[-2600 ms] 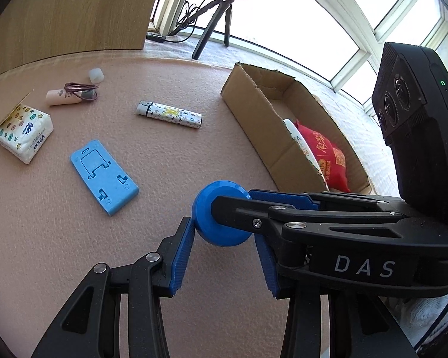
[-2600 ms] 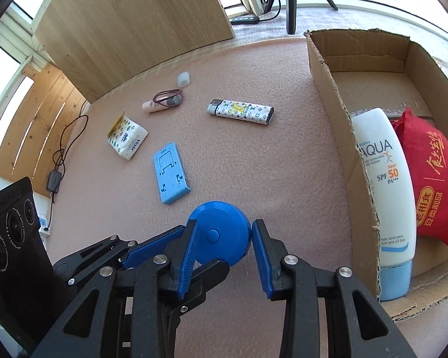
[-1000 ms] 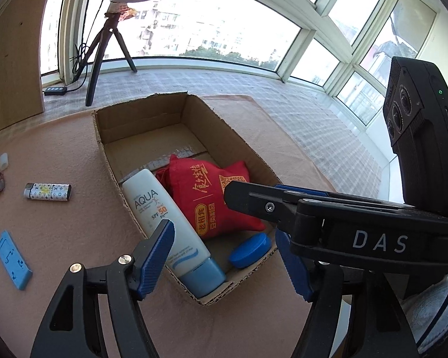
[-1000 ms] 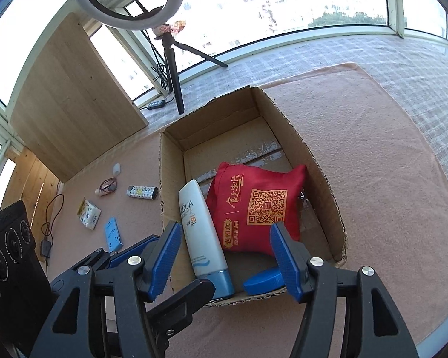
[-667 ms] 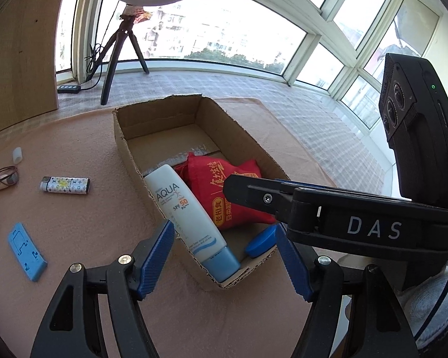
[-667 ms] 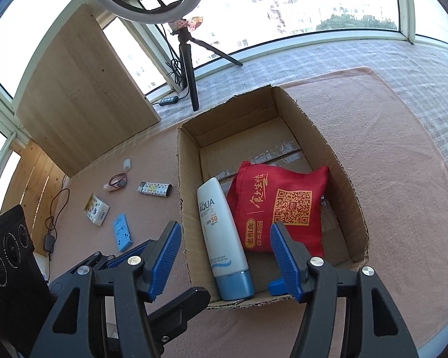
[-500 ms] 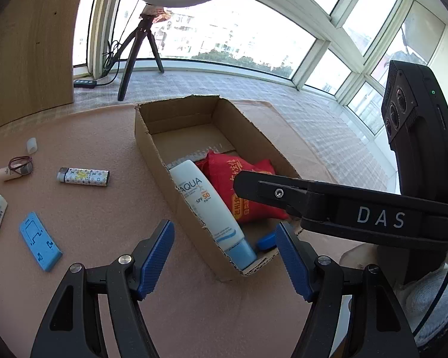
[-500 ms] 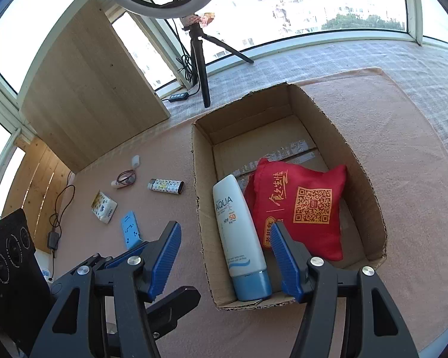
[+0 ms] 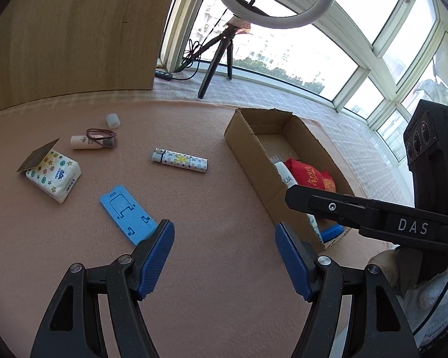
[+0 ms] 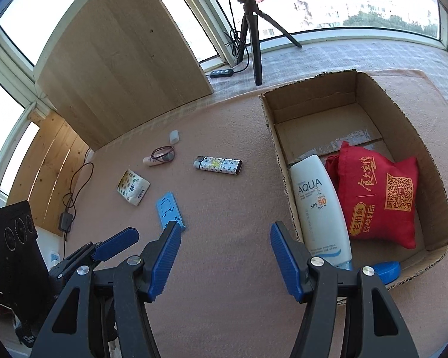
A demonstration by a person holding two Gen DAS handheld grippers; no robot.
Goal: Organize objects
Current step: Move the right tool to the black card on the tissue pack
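Your left gripper (image 9: 225, 258) and right gripper (image 10: 225, 261) both gaped wide, empty. The cardboard box (image 10: 433, 179) held a white sunscreen tube (image 10: 321, 205), red pouch (image 10: 379, 203) and blue disc (image 10: 385, 270).

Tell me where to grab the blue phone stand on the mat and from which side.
Probably best from above, closing on the two long edges of the blue phone stand near its middle. It lies flat on the mat, thin and rectangular, so only the narrow width fits between open fingers. The left gripper is open and nearest; the stand's lower corner sits just beyond its left finger.
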